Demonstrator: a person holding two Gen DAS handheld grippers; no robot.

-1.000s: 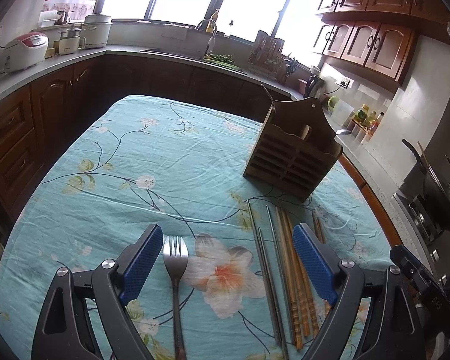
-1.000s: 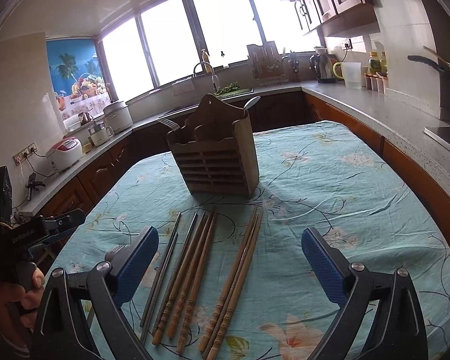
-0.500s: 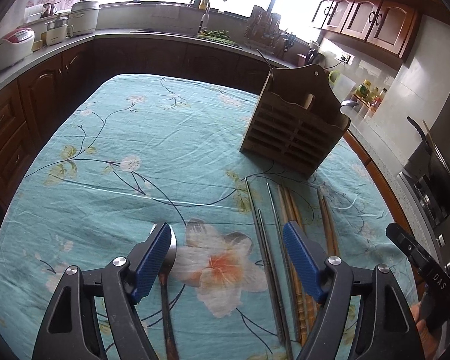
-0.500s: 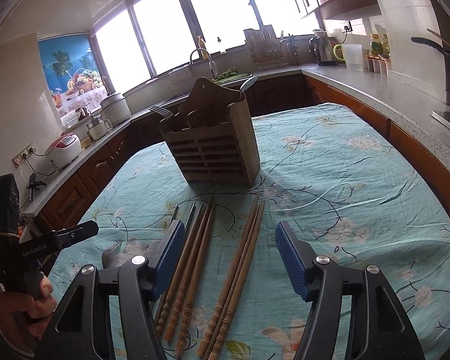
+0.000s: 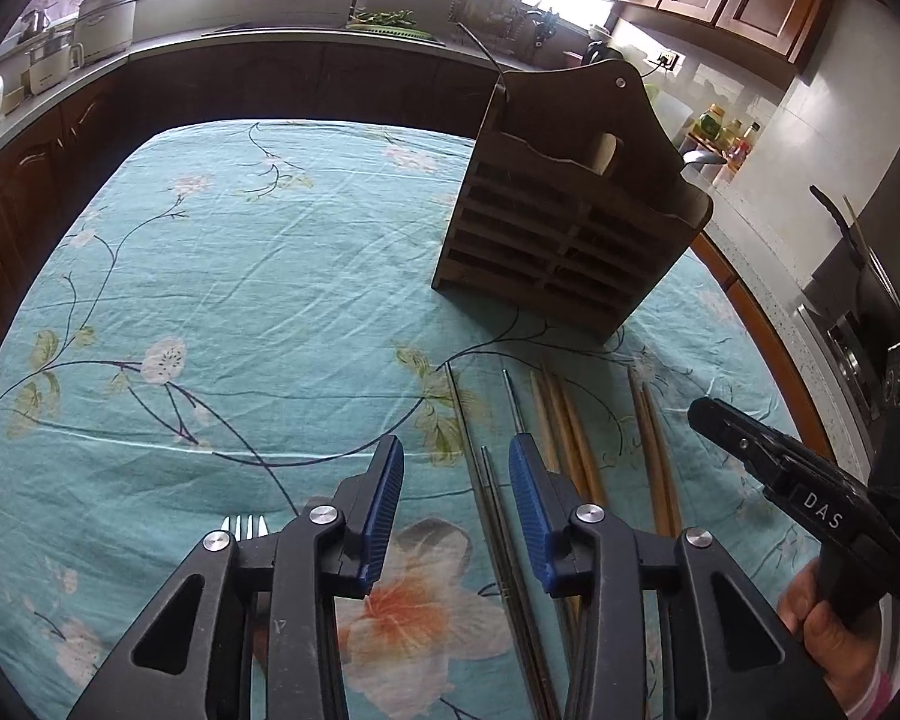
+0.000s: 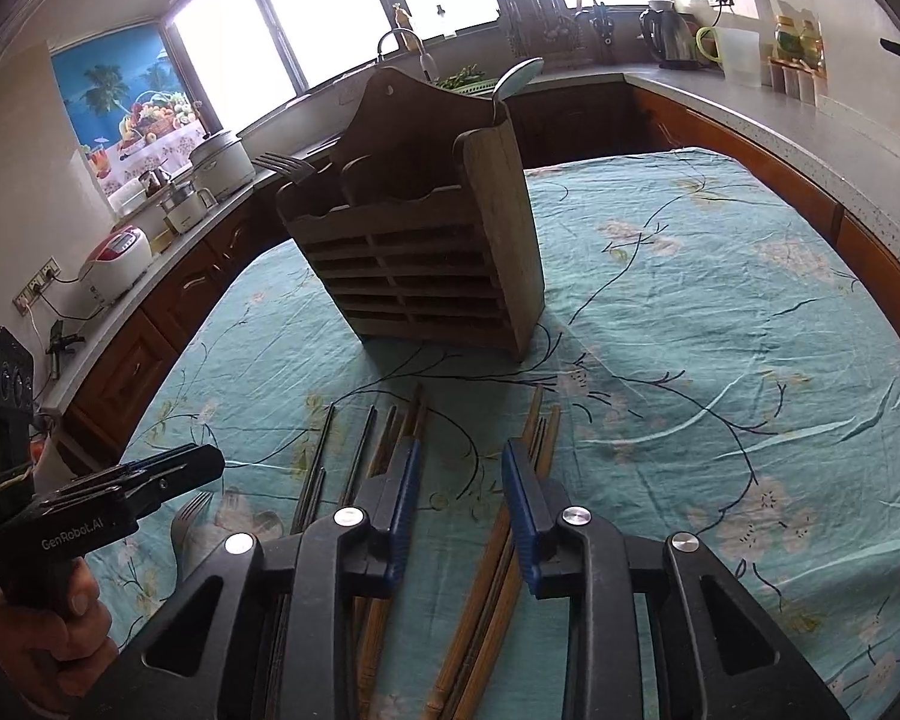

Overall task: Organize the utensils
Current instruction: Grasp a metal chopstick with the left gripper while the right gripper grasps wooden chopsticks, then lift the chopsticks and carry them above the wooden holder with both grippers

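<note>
Left wrist view: the left gripper (image 5: 455, 468), black with blue ribbed pads, tilts down toward a table under a teal floral tablecloth (image 5: 240, 300). Its jaws have just been closing and now stand partly apart, with a pair of thin grey metal chopsticks (image 5: 493, 516) lying between them; the pads do not visibly press on the sticks. A silver metal fork (image 5: 245, 525) peeks out at 8 o'clock, beside the gripper's left finger. Light wooden chopsticks (image 5: 570, 438) lie in a row at 3 o'clock of the fingertips. A dark slatted wooden utensil holder (image 5: 558, 252) stands upright at 1 o'clock. At 4 o'clock a hand (image 5: 834, 642) grips the other tool, whose black arm reads "DAS".

Right wrist view: the right gripper (image 6: 459, 474) also tilts downward, its jaws just closing and partly apart above the table. One bundle of wooden chopsticks lies by its right pad, another by its left; whether either is touched I cannot tell. At 8 o'clock, a hand (image 6: 60, 630) holds the left tool, labelled "GenRobot.AI".
</note>
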